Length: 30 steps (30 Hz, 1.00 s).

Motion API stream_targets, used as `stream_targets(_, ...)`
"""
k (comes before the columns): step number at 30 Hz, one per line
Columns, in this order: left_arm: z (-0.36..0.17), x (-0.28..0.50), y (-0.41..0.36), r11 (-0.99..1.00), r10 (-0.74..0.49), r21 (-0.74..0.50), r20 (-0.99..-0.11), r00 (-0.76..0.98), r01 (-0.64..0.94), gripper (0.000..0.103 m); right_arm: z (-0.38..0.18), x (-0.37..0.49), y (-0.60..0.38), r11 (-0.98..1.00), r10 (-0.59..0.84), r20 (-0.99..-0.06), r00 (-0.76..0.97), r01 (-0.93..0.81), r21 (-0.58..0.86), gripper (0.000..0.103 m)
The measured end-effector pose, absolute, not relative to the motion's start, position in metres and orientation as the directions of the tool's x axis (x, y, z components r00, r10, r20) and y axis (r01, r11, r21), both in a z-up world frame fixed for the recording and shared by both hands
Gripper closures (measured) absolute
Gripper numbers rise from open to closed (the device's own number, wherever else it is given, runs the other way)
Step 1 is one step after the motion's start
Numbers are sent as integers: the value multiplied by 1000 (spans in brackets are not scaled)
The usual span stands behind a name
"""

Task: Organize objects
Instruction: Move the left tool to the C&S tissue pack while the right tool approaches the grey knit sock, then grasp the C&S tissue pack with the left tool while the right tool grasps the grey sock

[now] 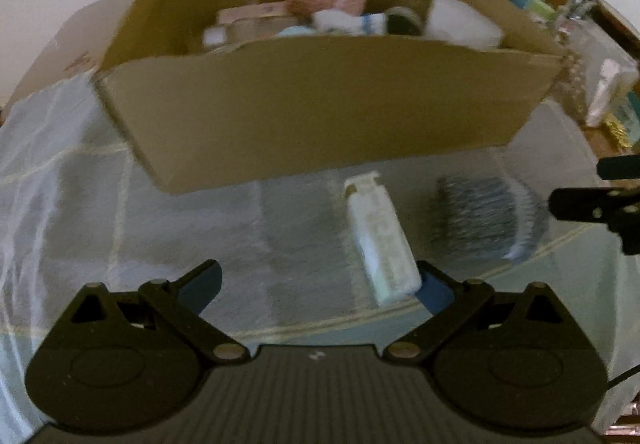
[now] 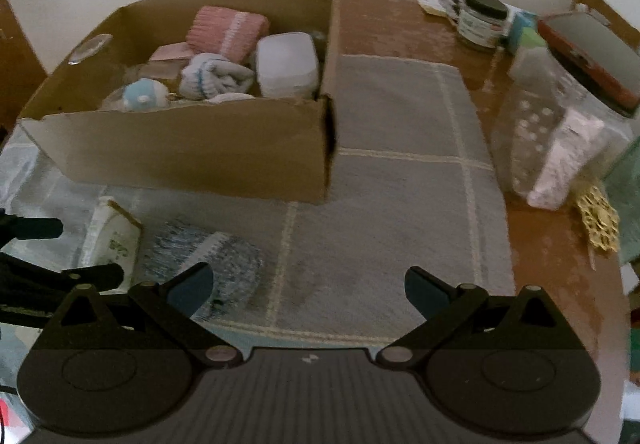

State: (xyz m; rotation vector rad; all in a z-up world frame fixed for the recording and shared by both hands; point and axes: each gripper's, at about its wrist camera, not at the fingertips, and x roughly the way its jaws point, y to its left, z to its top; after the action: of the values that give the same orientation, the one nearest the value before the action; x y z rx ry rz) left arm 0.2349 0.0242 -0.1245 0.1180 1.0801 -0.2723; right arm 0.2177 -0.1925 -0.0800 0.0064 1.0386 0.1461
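Note:
An open cardboard box stands on a grey cloth, holding a pink knit item, a white container, rolled socks and other pieces. In front of it lie a white lotion bottle and a grey speckled knit item. My left gripper is open, the bottle's base by its right finger. My right gripper is open and empty, the knit item by its left finger. Each gripper shows at the edge of the other's view.
The grey checked cloth covers part of a brown table. At the right stand a clear bag with white items, a dark-lidded jar, a red-framed tablet and a gold ornament. A chair and bottle stand behind.

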Motion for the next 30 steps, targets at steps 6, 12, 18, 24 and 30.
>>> stream_targets(6, -122, 234, 53, 980, -115, -25, -883, 456, 198, 3, -82, 222, -180, 976, 192, -855, 483, -183, 116, 0)
stream_targets(12, -122, 229, 46, 971, -170, -71, -876, 452, 227, 3, -84, 227, -165, 966, 221, -856, 468, -225, 127, 0)
stream_targets(18, -138, 227, 40, 968, -91, 27, -890, 447, 250, 2, -85, 234, -146, 958, 239, -855, 461, -254, 131, 0)
stream_targets(24, -136, 231, 70, 980, -21, 72, -887, 461, 184, 2, -96, 234, -122, 945, 214, -864, 456, -320, 65, 0)
stream_targets(30, -134, 237, 91, 990, 30, 89, -883, 468, 105, 2, -107, 230, -120, 949, 155, -879, 451, -314, 7, 0)
